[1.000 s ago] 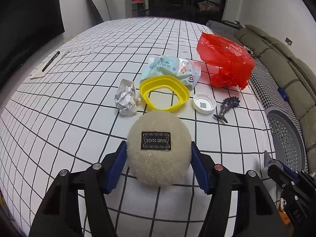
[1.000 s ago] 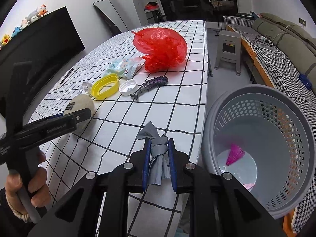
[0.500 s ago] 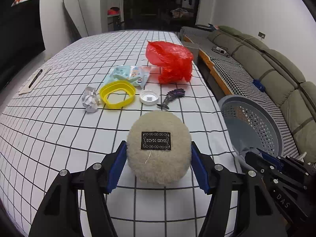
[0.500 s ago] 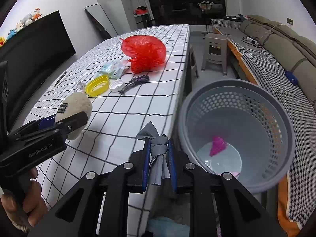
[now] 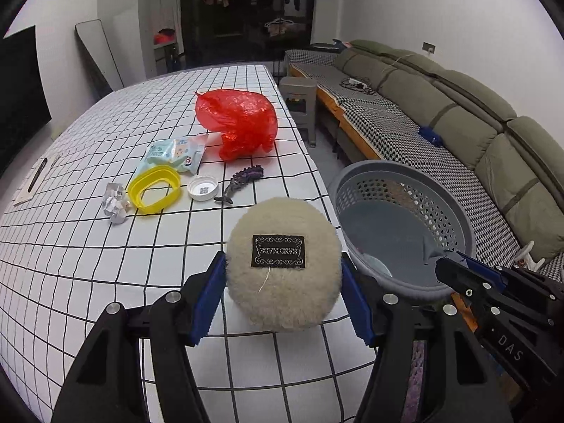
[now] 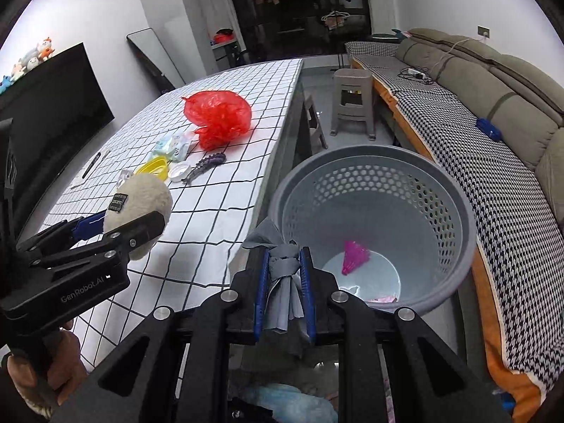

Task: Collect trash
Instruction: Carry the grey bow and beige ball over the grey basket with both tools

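My left gripper is shut on a cream fluffy pad with a black label, held above the table's right front edge; it also shows in the right wrist view. My right gripper is shut on a knotted grey cloth, at the near rim of the grey perforated basket. The basket stands on the floor beside the table and holds a pink scrap. On the table lie a red plastic bag, a blue snack wrapper, a yellow ring, crumpled paper, a white cap and a purple clip.
The checked tablecloth covers a long table. A grey stool stands behind the basket. A green sofa with a checked cover runs along the right. A pen on paper lies at the table's left edge.
Both grippers have swung right, off the table toward the basket, each still holding its item. The basket now sits much closer and more central in both views.
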Action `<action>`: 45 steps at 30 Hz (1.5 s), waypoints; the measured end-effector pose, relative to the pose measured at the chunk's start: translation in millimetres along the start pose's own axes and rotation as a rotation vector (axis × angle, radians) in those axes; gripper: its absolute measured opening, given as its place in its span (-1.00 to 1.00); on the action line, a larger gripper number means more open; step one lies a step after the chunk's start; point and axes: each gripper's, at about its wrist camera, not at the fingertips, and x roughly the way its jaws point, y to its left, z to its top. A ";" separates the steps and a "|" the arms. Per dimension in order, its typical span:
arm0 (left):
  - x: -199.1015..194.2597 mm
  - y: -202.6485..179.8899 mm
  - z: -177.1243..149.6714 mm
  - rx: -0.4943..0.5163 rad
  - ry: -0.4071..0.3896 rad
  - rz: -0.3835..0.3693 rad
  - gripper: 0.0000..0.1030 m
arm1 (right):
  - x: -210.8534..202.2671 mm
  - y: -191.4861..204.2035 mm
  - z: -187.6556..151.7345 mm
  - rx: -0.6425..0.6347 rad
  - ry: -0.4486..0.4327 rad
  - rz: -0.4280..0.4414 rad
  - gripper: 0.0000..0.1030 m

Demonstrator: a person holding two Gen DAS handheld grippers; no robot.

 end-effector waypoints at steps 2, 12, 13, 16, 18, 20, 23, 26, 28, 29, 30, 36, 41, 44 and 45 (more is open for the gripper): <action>-1.7 -3.9 0.8 0.008 -0.003 -0.008 0.18 | -3.7 -0.9 -1.5 0.000 -0.002 -0.010 -0.66; -7.0 -19.3 4.8 0.061 -0.020 -0.050 0.18 | -22.3 -10.6 -6.4 0.039 -0.028 -0.051 -0.66; -7.4 -20.9 5.0 0.066 -0.022 -0.053 0.18 | -23.1 -11.3 -6.7 0.042 -0.031 -0.054 -0.66; -8.1 -23.7 4.6 0.076 -0.025 -0.064 0.18 | -24.6 -13.3 -8.7 0.052 -0.031 -0.063 -0.66; -7.2 -23.8 4.1 0.077 -0.023 -0.071 0.18 | -24.8 -12.9 -9.9 0.053 -0.028 -0.068 -0.66; -6.9 -23.1 3.1 0.080 -0.023 -0.073 0.18 | -24.6 -12.0 -10.4 0.054 -0.027 -0.069 -0.66; -8.1 -20.9 2.9 0.074 -0.026 -0.074 0.18 | -23.3 -8.4 -9.4 0.042 -0.023 -0.072 -0.66; -7.8 -18.9 2.6 0.070 -0.029 -0.071 0.18 | -21.9 -7.1 -9.4 0.037 -0.023 -0.068 -0.66; -7.4 -17.4 2.0 0.067 -0.029 -0.069 0.18 | -20.5 -6.5 -10.1 0.034 -0.019 -0.067 -0.66; -6.8 -16.9 1.8 0.064 -0.027 -0.069 0.18 | -19.3 -6.1 -10.5 0.034 -0.015 -0.067 -0.66; -6.3 -16.8 1.2 0.062 -0.023 -0.070 0.19 | -18.8 -6.3 -10.4 0.035 -0.014 -0.066 -0.66; -3.3 -17.8 1.0 0.065 -0.015 -0.069 0.18 | -17.0 -8.4 -9.8 0.040 -0.016 -0.063 -0.66; 1.7 -19.5 1.1 0.069 0.000 -0.069 0.18 | -12.8 -14.3 -9.8 0.049 -0.009 -0.062 -0.66; 5.0 -22.5 2.5 0.072 0.010 -0.067 0.18 | -10.9 -18.2 -9.7 0.055 -0.007 -0.062 -0.66; 6.4 -24.3 4.2 0.075 0.014 -0.065 0.18 | -10.3 -20.3 -9.0 0.059 -0.007 -0.059 -0.66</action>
